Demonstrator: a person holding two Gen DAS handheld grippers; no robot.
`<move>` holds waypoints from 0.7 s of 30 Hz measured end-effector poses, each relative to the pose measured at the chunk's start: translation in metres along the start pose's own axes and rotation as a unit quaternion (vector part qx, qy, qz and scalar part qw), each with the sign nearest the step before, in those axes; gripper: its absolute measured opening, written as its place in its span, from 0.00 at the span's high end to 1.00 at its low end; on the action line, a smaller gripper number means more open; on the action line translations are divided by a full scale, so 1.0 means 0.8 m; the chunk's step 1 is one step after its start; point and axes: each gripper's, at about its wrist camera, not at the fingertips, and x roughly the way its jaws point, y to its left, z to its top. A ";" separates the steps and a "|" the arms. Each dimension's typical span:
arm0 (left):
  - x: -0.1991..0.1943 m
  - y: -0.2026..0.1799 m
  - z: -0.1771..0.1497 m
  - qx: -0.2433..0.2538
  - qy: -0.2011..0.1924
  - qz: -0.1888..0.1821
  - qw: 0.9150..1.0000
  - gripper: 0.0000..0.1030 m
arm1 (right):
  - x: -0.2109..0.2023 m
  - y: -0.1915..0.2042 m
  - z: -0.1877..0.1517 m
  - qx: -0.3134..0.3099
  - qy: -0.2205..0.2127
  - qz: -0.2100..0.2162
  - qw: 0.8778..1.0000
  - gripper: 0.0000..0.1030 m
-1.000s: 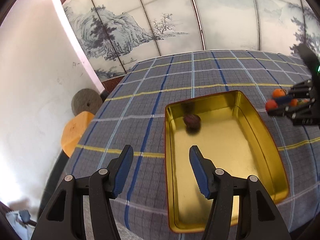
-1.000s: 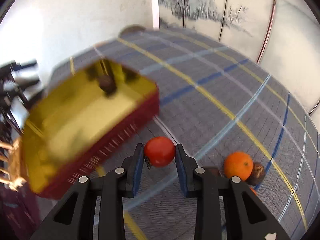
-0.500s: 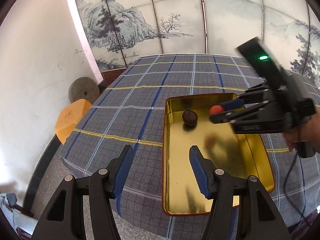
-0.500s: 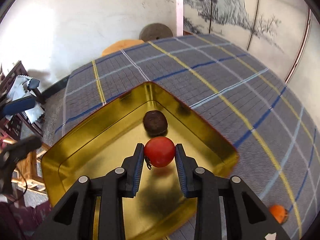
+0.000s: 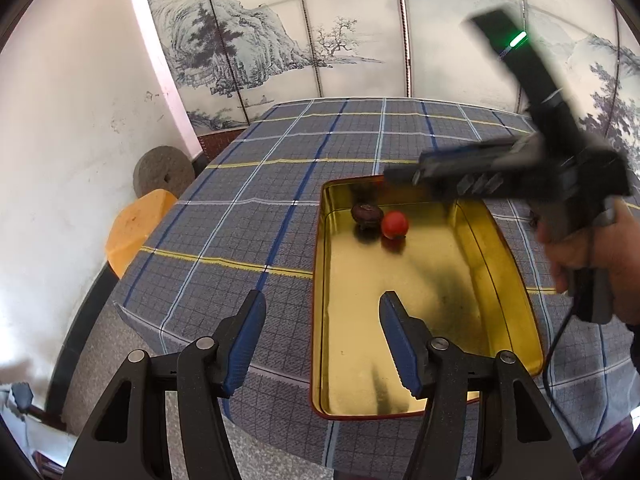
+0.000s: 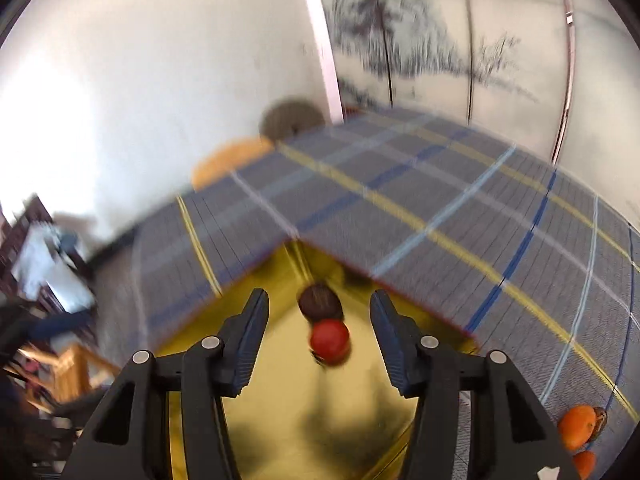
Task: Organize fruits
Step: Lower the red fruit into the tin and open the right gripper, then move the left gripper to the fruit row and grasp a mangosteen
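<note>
Right hand-held gripper (image 6: pixel 318 314): jaws just opening, tomato (image 6: pixel 329 341) released into gold tray (image 6: pixel 280 420), brown fruit (image 6: pixel 320 302) at its 12 o'clock. Left hand-held gripper (image 5: pixel 322 320): parted, empty.

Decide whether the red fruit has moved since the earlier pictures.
Yes. The red fruit left the right gripper, whose jaws have just been opening, and lies beside the dark fruit in the gold tray.
</note>
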 end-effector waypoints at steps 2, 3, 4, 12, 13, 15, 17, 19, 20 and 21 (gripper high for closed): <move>-0.003 -0.007 0.001 0.006 -0.002 -0.003 1.000 0.39 | -0.038 -0.004 -0.005 0.007 -0.036 0.007 0.999 0.48; -0.005 -0.010 0.001 0.009 -0.004 -0.004 1.000 0.38 | -0.056 -0.007 -0.010 0.009 -0.051 0.007 0.999 0.46; -0.006 -0.013 0.001 0.013 -0.004 -0.006 1.000 0.35 | -0.070 -0.009 -0.014 0.011 -0.062 0.006 0.998 0.41; -0.019 -0.063 0.006 0.054 -0.007 -0.036 0.998 0.31 | -0.216 -0.098 -0.130 0.075 -0.105 -0.110 0.986 0.26; -0.020 -0.069 0.006 0.058 -0.006 -0.044 0.997 0.31 | -0.229 -0.110 -0.144 0.087 -0.103 -0.125 0.983 0.25; -0.024 -0.088 0.008 0.071 -0.005 -0.058 0.996 0.31 | -0.261 -0.151 -0.184 0.129 -0.094 -0.173 0.972 0.23; -0.027 -0.111 0.011 0.084 -0.003 -0.082 0.993 0.30 | -0.291 -0.192 -0.227 0.174 -0.075 -0.223 0.956 0.21; -0.028 -0.135 0.015 0.095 0.005 -0.120 0.988 0.30 | -0.319 -0.225 -0.262 0.208 -0.055 -0.271 0.938 0.21; -0.029 -0.144 0.017 0.099 0.007 -0.132 0.986 0.30 | -0.326 -0.233 -0.272 0.216 -0.048 -0.284 0.933 0.21; -0.030 -0.159 0.019 0.107 0.006 -0.150 0.983 0.30 | -0.338 -0.246 -0.290 0.227 -0.041 -0.303 0.925 0.21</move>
